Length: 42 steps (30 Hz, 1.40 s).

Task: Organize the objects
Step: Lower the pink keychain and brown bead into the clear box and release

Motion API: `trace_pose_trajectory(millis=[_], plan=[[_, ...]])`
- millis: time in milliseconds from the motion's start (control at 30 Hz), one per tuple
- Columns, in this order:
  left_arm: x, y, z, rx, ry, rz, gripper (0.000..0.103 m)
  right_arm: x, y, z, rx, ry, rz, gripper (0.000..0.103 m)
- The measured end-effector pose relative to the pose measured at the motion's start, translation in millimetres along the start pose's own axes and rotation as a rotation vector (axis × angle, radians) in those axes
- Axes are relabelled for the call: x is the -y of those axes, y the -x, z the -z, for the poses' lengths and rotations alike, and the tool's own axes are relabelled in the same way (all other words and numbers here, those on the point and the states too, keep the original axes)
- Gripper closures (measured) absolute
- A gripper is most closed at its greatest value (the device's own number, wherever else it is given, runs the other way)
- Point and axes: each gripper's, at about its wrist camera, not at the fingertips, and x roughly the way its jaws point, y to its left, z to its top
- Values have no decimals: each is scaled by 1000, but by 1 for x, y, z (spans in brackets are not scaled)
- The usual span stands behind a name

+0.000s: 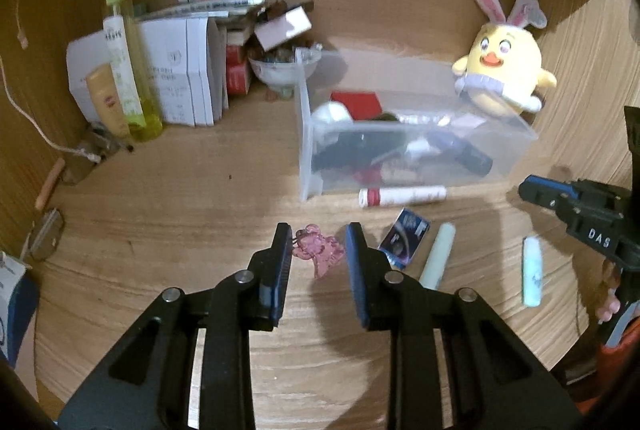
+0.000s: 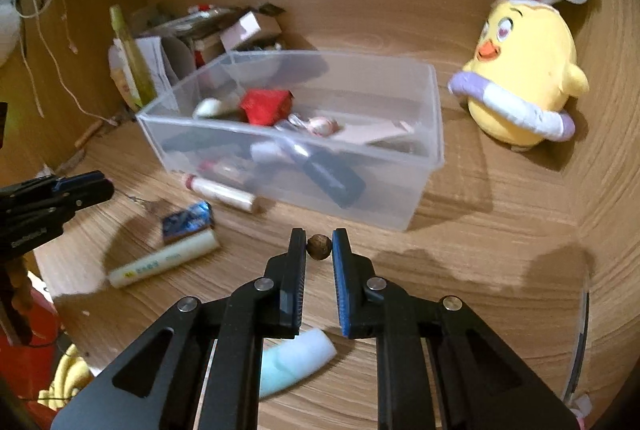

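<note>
A clear plastic bin (image 1: pixel 520 128) (image 2: pixel 434 118) holding several small items stands on the wooden desk. My left gripper (image 1: pixel 318 236) is open around a pink translucent hair clip (image 1: pixel 320 252) lying on the desk. My right gripper (image 2: pixel 319 242) is shut on a small brown round nut (image 2: pixel 319 247), held above the desk in front of the bin. A red-capped white tube (image 1: pixel 402 196) (image 2: pixel 222 192), a blue packet (image 1: pixel 404 238) (image 2: pixel 188 222), a pale green tube (image 1: pixel 438 256) (image 2: pixel 164 260) and a light blue tube (image 1: pixel 532 270) (image 2: pixel 294 360) lie loose on the desk.
A yellow chick plush with bunny ears (image 1: pixel 502 70) (image 2: pixel 524 78) sits to the right of the bin. Bottles, white boxes and a bowl (image 1: pixel 280 68) crowd the back left corner. Wooden walls enclose the desk on three sides.
</note>
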Motion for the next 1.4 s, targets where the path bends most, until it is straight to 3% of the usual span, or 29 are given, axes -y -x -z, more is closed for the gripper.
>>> trace_pose_trajectory(millis=[667,1233,1400], plan=[[12,36,-56,155,10,42,76,-27,16,-34,121,45,-102,91],[37,34,-114,245,-3,122,76,-10,23,-71,197,50,-46,91],[49,22,-126,238,-9,160,76,-1,15,-75,184,39,-25,91]])
